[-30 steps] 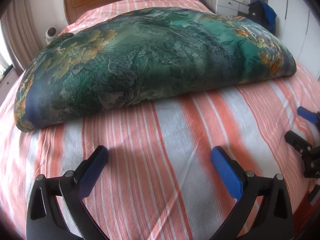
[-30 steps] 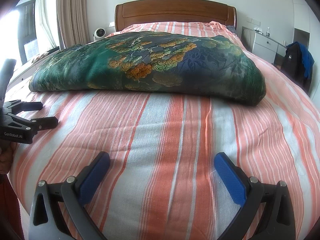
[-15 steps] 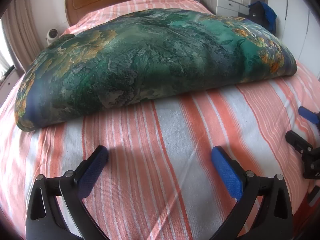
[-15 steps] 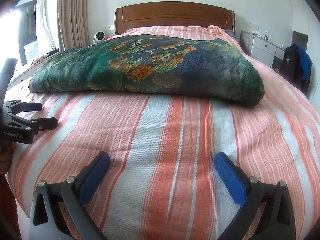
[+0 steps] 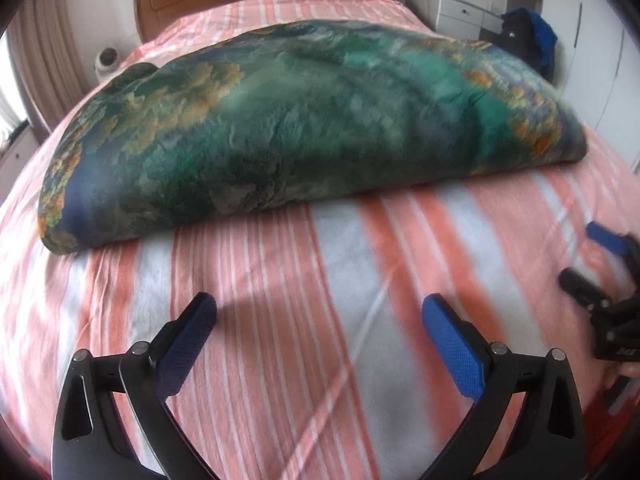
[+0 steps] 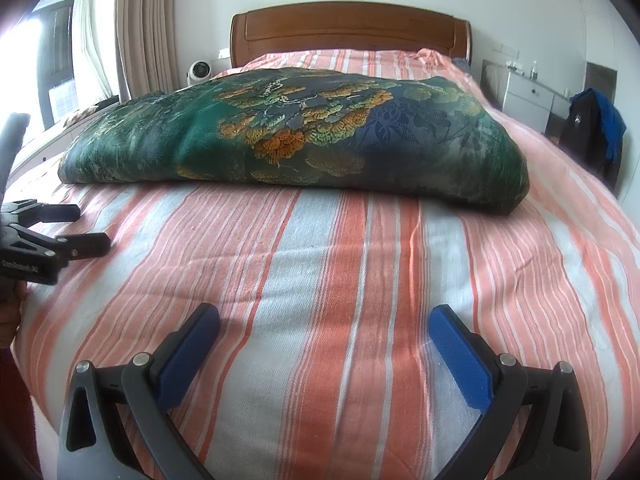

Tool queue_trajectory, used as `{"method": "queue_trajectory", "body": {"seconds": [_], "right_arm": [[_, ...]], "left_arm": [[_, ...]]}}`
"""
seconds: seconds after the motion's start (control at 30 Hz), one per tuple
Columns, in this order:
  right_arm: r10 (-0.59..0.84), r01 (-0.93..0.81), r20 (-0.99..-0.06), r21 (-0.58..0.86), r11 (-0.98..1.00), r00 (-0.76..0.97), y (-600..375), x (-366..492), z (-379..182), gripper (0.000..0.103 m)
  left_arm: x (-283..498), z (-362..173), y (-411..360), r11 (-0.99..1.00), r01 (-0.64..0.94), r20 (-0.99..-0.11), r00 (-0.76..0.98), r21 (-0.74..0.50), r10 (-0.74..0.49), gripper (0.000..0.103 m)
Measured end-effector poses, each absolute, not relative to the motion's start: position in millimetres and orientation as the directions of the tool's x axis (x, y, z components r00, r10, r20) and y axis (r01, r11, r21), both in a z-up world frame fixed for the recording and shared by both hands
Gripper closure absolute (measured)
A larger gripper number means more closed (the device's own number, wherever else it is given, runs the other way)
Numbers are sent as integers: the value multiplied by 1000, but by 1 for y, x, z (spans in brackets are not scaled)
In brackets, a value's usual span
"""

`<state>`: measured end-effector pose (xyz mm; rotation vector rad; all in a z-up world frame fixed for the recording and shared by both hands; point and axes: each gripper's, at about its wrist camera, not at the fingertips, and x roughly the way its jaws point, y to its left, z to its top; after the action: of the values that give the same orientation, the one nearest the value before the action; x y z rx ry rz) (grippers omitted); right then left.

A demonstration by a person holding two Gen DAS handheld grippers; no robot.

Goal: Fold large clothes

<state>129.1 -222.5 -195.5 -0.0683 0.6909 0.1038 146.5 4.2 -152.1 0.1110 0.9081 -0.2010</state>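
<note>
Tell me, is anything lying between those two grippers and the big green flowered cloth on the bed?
Nothing visible. Only bare striped bedsheet lies between the open left gripper, the open right gripper and the folded green floral cloth.

The right gripper (image 6: 324, 330) hovers with its blue fingers (image 6: 460, 354) spread wide over the near end of the striped bed (image 6: 360, 264), the folded green floral cloth (image 6: 304, 136) lying farther off, the left gripper (image 6: 86, 228) entering at left, likewise spread.
</note>
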Motion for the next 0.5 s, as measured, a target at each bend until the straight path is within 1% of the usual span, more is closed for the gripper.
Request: {"method": "queue_trajectory", "body": {"seconds": [0.1,0.17,0.27,0.3,0.37,0.4,0.47,0.5], "right_arm": [[139,-135,-645,56,989,751,-236,130,-186,0],[181,-90,-610,176,980,771,-256,129,-180,0],[226,-26,-573,335,942,788,-286,131,-181,0],[228,-19,-563,352,936,794,-290,131,-181,0],[221,-15,-550,354,935,806,-293,129,-179,0],[224,-15,-542,362,932,810,-294,128,-178,0],[234,-7,-522,400,916,820,-301,126,-175,0],[238,2,-509,426,905,827,-307,127,-172,0]], "left_arm": [[148,-117,-2,967,254,-733,654,-24,-190,1],[157,-91,-14,952,305,-693,680,-29,-239,1],[182,-71,-41,932,363,-665,699,13,-264,1],[192,-69,-49,925,378,-662,701,29,-265,1],[215,-75,-66,914,403,-677,685,43,-270,1],[226,-84,-71,910,414,-699,658,26,-280,1],[241,-116,-87,884,467,-775,545,-36,-320,0],[241,-126,-95,878,478,-788,543,6,-290,0]]}}
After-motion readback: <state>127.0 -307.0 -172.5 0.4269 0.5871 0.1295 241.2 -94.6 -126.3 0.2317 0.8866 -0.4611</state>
